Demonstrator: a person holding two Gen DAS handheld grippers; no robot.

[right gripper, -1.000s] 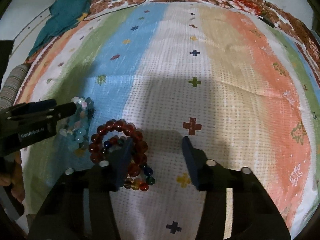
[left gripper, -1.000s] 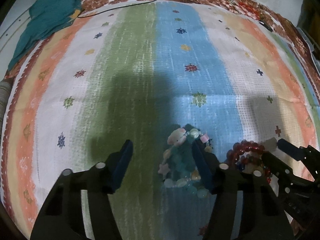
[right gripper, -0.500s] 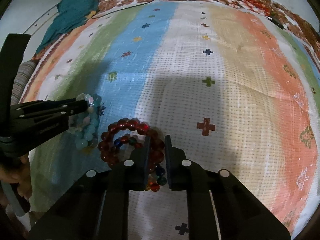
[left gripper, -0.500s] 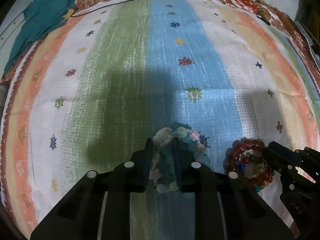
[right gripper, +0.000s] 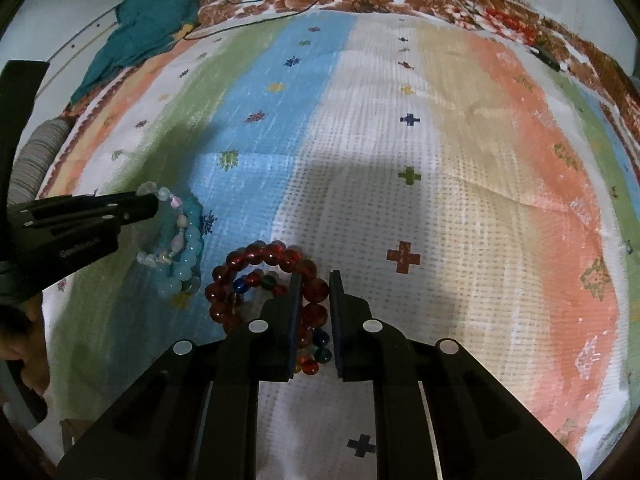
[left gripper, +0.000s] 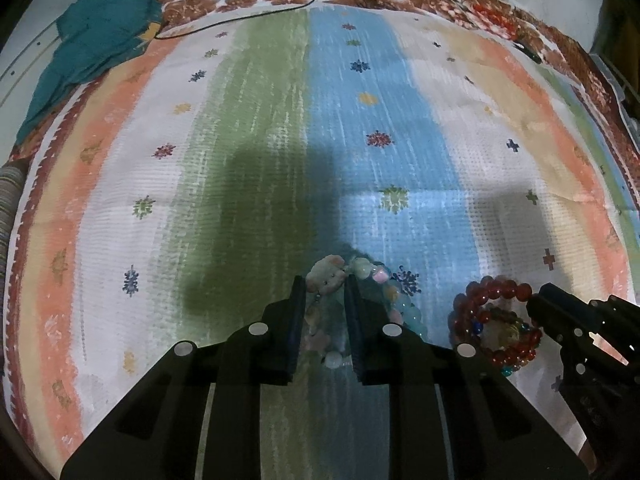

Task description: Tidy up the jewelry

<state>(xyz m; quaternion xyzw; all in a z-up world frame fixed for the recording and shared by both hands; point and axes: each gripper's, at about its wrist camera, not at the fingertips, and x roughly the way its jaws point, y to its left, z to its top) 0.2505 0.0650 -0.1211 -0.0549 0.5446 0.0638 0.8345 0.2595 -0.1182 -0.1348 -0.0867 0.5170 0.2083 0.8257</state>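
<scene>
A pale blue-green bead bracelet [left gripper: 404, 308] with a small bear charm [left gripper: 326, 274] lies on the striped cloth. My left gripper [left gripper: 323, 280] is shut on its charm end. To its right lies a dark red bead bracelet [left gripper: 500, 290] stacked with a multicoloured one. In the right wrist view my right gripper [right gripper: 314, 276] is shut on the red bracelet [right gripper: 256, 256], a red bead pinched between the fingers. The pale bracelet [right gripper: 184, 240] and the left gripper [right gripper: 148, 206] show at left there; the right gripper [left gripper: 534, 300] shows at the lower right of the left wrist view.
A striped, patterned cloth [left gripper: 400, 140] covers the whole surface. A teal fabric heap [left gripper: 96, 44] lies at the far left corner, with a thin black cable [left gripper: 240, 20] along the flowered far border. A hand [right gripper: 20, 344] shows at the left edge of the right wrist view.
Both grippers went from open to shut: the left closed on the pale bracelet's charm end, the right on the red bracelet. Neither hand shifted much.
</scene>
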